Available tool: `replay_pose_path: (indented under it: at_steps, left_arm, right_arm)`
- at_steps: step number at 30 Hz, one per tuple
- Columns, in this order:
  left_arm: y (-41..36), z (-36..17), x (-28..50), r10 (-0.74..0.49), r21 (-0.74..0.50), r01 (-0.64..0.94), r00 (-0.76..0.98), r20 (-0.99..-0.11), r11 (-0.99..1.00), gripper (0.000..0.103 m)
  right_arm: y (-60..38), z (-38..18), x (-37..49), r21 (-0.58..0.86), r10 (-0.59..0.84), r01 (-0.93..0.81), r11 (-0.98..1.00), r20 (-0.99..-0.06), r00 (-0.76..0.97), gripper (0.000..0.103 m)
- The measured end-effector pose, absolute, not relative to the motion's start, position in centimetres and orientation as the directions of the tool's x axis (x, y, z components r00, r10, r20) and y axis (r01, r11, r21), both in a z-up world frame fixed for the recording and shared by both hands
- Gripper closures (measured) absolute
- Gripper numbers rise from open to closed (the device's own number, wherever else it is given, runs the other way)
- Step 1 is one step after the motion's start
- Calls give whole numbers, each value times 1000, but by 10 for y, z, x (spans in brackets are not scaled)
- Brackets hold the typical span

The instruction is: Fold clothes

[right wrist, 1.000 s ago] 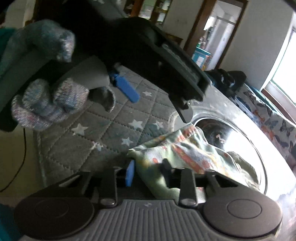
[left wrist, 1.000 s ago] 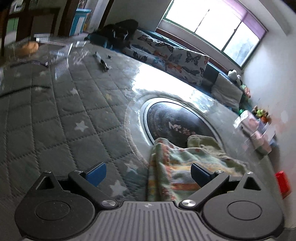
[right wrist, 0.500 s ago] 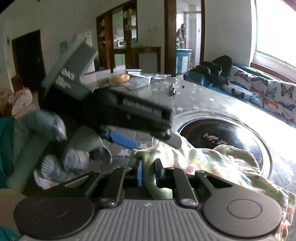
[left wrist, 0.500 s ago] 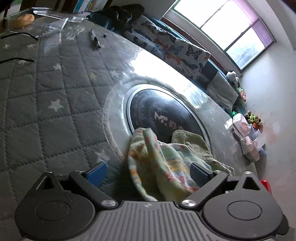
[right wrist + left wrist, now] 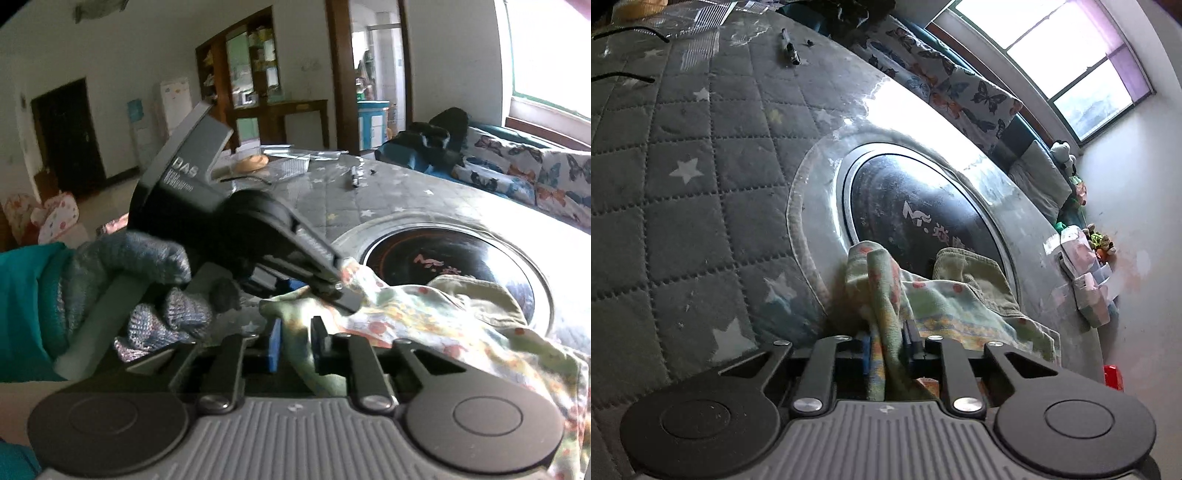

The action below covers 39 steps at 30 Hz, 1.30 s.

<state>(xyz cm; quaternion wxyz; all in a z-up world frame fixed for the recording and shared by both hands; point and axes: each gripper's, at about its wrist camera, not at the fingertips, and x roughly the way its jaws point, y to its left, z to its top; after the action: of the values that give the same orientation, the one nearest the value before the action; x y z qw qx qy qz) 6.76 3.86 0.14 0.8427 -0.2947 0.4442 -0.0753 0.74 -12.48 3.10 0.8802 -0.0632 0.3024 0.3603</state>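
— Grey quilted cover (image 5: 683,206) with pale stars, is that what the whole table wears?

— Yes, under a clear plastic sheet that catches the window glare. Over at the far left edge sits a clear plastic tray (image 5: 291,166) with one bun (image 5: 253,161) beside it, then one dark pen (image 5: 788,48) lying on the quilt. Further right, one round black glass plate (image 5: 916,218) with a metal rim is set into the table.

— And the room?

— One dark door on the left, a wooden shelf unit and a side table, then a doorway. Along the right runs one sofa (image 5: 535,177) with a butterfly print, a black bag (image 5: 439,136) on it, and one big window (image 5: 1071,59) above.

— How many garments?

— One that I can count: a pale green printed cloth (image 5: 945,295), crumpled, lying partly over the near edge of the black plate and partly on the quilt.

— Both tools have it?

— Both. The left gripper (image 5: 886,343) has its blue pads pressed on a raised fold of the cloth. The right gripper (image 5: 293,347) pinches a nearby edge just beside it. One gloved hand (image 5: 147,291), in a teal sleeve, holds the left tool's handle.
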Motion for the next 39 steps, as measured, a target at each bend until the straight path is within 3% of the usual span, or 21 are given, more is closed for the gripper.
replay_pose_path:
  at_steps: [4, 18, 21, 29, 32, 34, 37, 39]
  left_arm:
    - [38, 2, 67, -381, -557, -133, 598, -705, 820, 85]
    - [32, 4, 66, -361, -525, -108, 608, -707, 844, 84]
    - [30, 4, 66, -357, -516, -102, 609, -708, 851, 84]
    - [28, 4, 66, -352, -504, -92, 609, -711, 859, 84]
    - [27, 5, 66, -347, -492, -82, 610, -712, 866, 84]
    - [24, 5, 65, -338, -480, -76, 614, -713, 874, 85]
    - [22, 6, 66, -327, -461, -67, 615, -717, 885, 85]
    - [21, 7, 67, -324, -451, -62, 610, -723, 890, 85]
  right_arm:
    - [-146, 33, 8, 94, 553, -622, 777, -574, 604, 73]
    - [-284, 2, 73, 57, 137, -131, 990, -634, 761, 63]
    - [-303, -1, 80, 100, 136, -93, 991, -645, 752, 54]
    - [-310, -15, 82, 164, 162, -70, 984, -661, 732, 53]
    - [-304, -16, 82, 158, 171, -88, 983, -657, 734, 64]
    - [-299, -15, 81, 155, 181, -104, 982, -656, 733, 82]
    - [-293, -14, 78, 144, 179, -112, 983, -649, 739, 93]
    - [-292, -11, 74, 144, 177, -111, 983, -635, 752, 94]
